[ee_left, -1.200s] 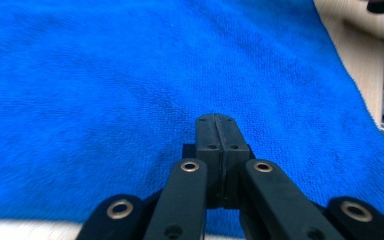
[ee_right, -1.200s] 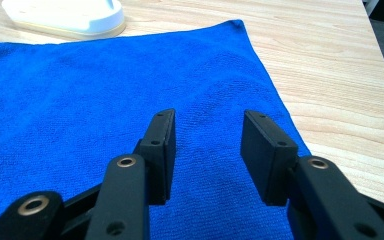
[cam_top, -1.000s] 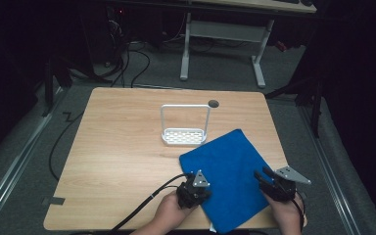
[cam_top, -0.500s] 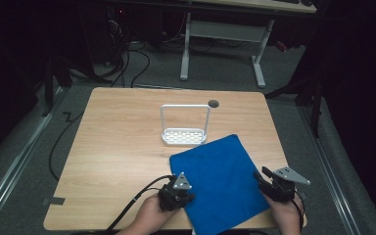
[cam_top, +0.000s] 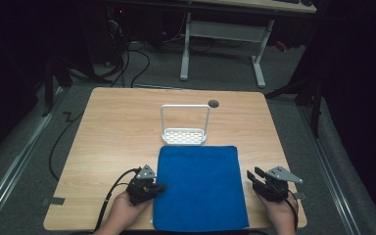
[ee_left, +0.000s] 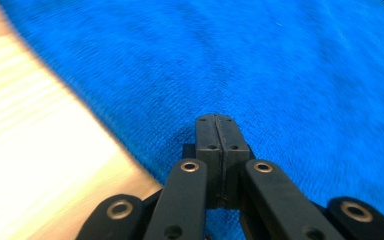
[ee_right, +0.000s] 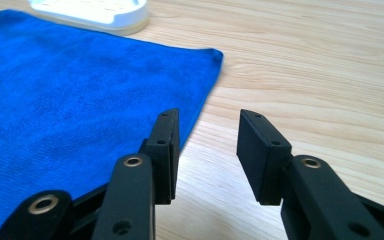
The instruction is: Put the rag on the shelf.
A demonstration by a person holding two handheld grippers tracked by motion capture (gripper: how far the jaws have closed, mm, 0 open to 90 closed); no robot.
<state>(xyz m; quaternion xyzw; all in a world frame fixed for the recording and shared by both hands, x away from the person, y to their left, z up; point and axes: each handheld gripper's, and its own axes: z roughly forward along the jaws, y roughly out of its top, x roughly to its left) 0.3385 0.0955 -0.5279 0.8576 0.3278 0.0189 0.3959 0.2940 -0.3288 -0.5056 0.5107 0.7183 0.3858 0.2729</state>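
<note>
No readable text, label, brand, number or sign anywhere: none on cloth [cam_top: 199, 188], rack [cam_top: 184, 136] or worktop [cam_top: 112, 137].

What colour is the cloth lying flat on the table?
The cloth is bright blue, plain with no pattern; the high view shows it best.

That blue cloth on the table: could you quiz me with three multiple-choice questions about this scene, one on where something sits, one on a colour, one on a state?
1. Where is the white rack?
A. just past the cloth's far edge
B. on the floor
C. under the cloth

2. What colour is the cloth?
A. red
B. blue
C. green

3. How do the fingers of the right gripper stand?
A. apart, nothing between them
B. clamped on the rack
C. shut tight

Answers:
1 A, the rack stands on the table beyond the cloth.
2 B, it is plainly blue.
3 A, bare wood shows in the gap.
</note>
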